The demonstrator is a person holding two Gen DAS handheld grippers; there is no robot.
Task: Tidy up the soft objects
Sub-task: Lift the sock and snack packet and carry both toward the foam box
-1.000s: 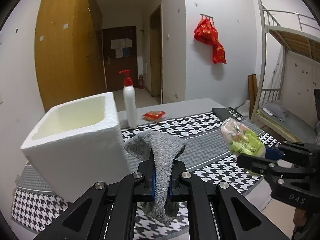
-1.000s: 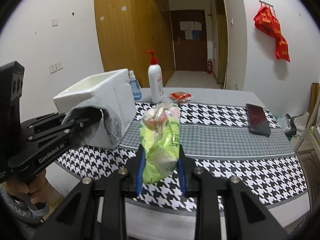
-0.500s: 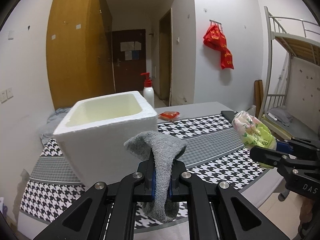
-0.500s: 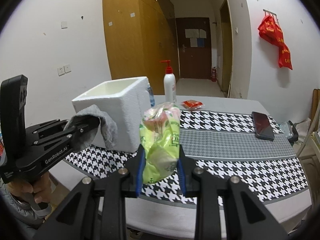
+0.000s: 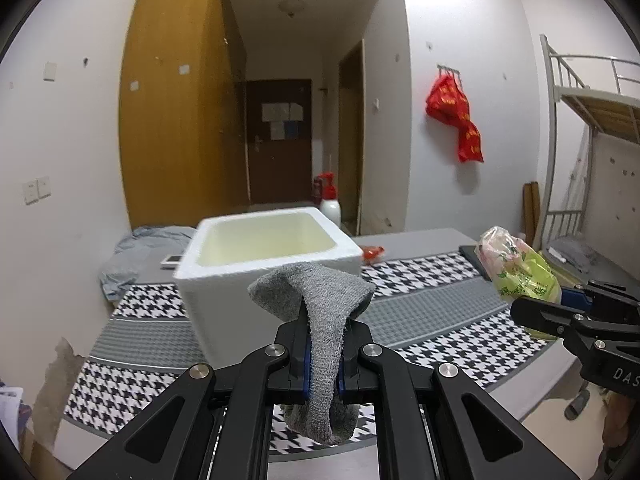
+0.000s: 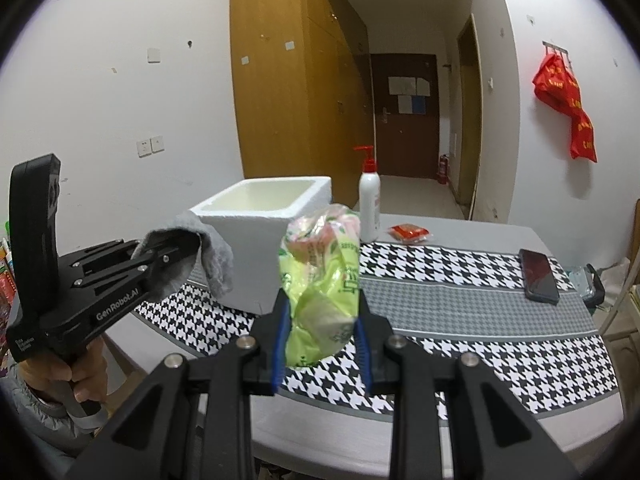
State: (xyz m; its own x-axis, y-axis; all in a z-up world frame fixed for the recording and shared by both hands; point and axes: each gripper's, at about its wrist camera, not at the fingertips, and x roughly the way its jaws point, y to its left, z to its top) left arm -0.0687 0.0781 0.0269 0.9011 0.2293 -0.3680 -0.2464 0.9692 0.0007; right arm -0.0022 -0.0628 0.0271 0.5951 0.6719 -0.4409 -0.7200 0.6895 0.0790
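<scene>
The left gripper [image 5: 322, 354] has its jaws pinching a grey sock [image 5: 316, 320] across its middle, so the cloth folds over the top and droops below. The sock looks light and limp; it will sag either side of any hold, so a mid-length pinch like this one seems the sensible place. Its long axis runs roughly up and down through the jaws, one end flopped forward toward the foam box [image 5: 264, 268], the other hanging beneath.

The right gripper [image 6: 320, 340] has its jaws closed on a green plastic packet [image 6: 320, 276], gripped at its lower half. The packet appears light, crinkly and probably slippery, and a hard squeeze could crush what is inside. It stands upright, long axis vertical, its bunched top pointing up.

Both things are held in the air above the near edge of the bench [image 6: 460, 300], which wears a houndstooth cloth. The open white foam box stands on the bench just beyond the sock, the likely place for both. Farther off are a pump bottle [image 6: 369, 204], a red sachet [image 6: 409, 233] and a phone [image 6: 538, 276].
</scene>
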